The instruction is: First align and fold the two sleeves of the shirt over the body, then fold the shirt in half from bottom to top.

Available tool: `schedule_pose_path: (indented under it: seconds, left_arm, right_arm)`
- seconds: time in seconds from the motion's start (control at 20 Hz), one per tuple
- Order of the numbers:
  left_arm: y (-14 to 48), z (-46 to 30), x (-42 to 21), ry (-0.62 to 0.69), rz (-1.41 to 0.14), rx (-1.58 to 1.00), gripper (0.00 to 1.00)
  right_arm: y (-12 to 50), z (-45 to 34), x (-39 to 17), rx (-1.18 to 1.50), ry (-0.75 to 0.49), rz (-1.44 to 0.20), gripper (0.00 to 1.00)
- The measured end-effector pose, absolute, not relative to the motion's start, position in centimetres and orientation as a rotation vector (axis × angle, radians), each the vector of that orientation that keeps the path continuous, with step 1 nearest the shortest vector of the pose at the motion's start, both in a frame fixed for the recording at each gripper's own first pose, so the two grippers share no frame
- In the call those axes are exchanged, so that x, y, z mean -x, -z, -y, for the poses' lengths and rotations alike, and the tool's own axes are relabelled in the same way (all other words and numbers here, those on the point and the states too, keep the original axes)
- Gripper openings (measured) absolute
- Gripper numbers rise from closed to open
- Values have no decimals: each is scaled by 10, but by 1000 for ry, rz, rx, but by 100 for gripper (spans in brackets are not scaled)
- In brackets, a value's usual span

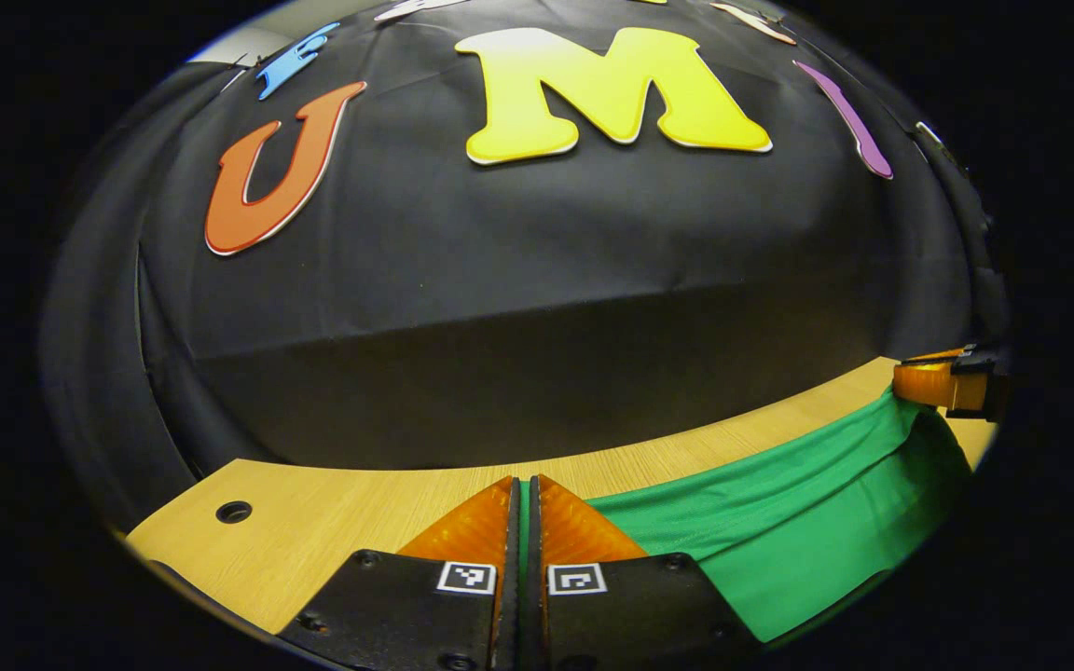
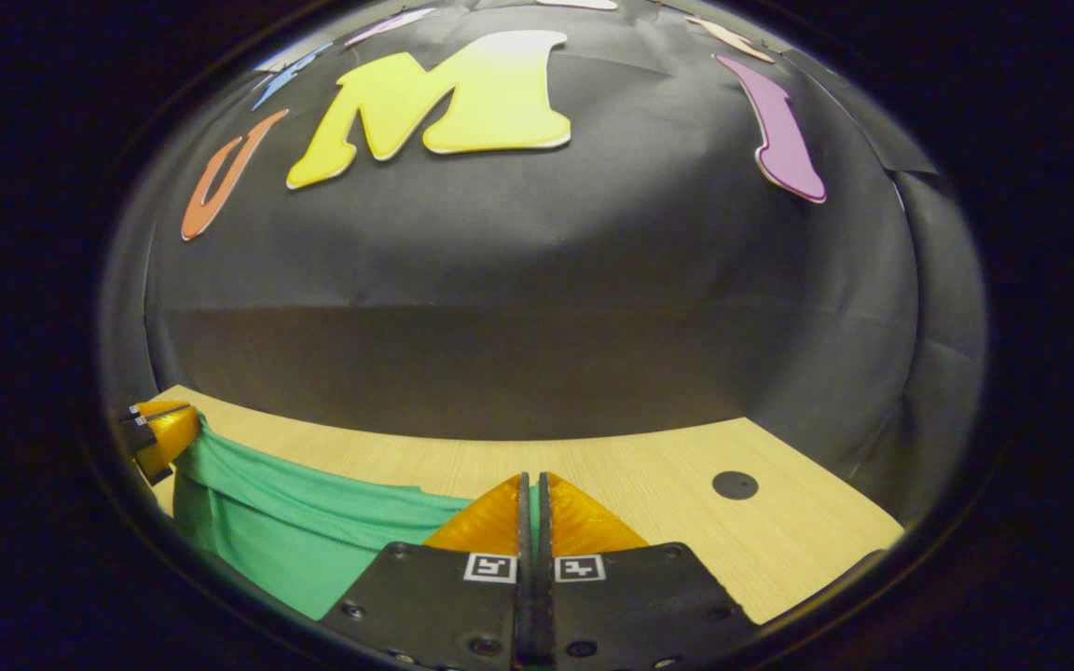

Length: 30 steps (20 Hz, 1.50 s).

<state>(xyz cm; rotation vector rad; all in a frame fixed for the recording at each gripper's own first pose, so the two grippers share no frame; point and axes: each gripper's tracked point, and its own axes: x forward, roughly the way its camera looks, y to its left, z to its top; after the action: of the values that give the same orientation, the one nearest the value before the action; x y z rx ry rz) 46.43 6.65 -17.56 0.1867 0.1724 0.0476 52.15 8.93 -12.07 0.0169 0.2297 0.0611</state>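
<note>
Slippage worries me most: my left gripper (image 1: pixel 526 494) and right gripper (image 2: pixel 533 491) are each pinched closed on the green shirt (image 1: pixel 779 522), stretched between them above the wooden table (image 1: pixel 313 522), and uneven pull could skew the fold.

Most of the shirt (image 1: pixel 779 531) runs off the lower right of my left gripper view, so I can't tell sleeve from body or how it is folded. My right gripper (image 1: pixel 952 382) is cut by that view's rim; its finger ends are hidden. In my right gripper view, the shirt (image 2: pixel 295 536) drops out at the bottom left, and my left gripper (image 2: pixel 159 433) is clipped at the edge. The counter (image 2: pixel 649 485) is cut off below.
</note>
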Motion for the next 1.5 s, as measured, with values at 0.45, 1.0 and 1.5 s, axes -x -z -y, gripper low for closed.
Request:
schedule_pose_path:
  seconds: [0.45, 1.0, 1.5]
  left_arm:
    - [177, -97, -456, -126, -123, -54, 39]
    - [140, -83, -382, -122, 44, -20, 100]
    - [160, -49, -294, -123, -42, -10, 100]
  right_arm:
    - [103, -91, -526, 33, -34, -105, 30]
    - [57, -73, -431, 0, 10, 233, 96]
    - [74, -59, -331, 62, 5, 157, 95]
